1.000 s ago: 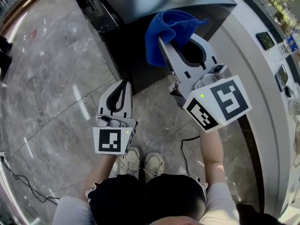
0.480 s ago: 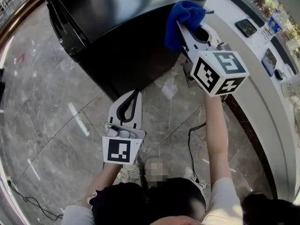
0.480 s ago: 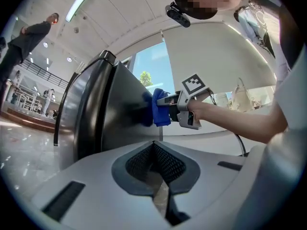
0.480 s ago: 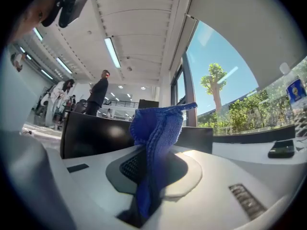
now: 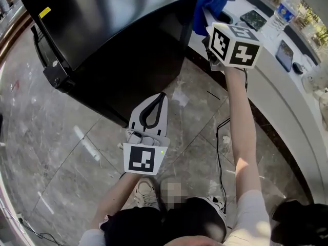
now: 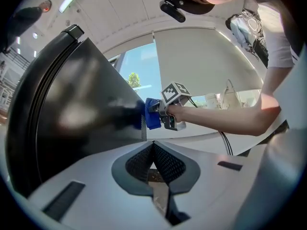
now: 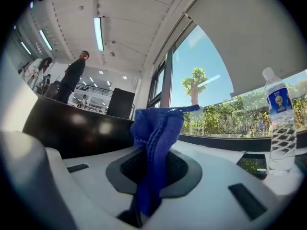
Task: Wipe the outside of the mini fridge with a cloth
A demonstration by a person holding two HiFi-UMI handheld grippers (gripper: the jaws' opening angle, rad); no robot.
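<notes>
head view: my right gripper (image 5: 207,23) is clamped on the blue cloth (image 5: 209,3) at the far top corner of the mini fridge (image 5: 118,40). my left gripper (image 5: 161,97) hangs idle in front of the fridge.
left gripper view: jaws pressed together on nothing, fridge side just ahead.
right gripper view: cloth bunched upright between the jaws, with the dark fridge surface behind it.
i judge the cloth should be pressed flat to the fridge, then drawn in steady overlapping strokes.

The mini fridge (image 5: 118,35) runs off the head view's top; whether the cloth (image 5: 210,1) touches it is unclear
</notes>
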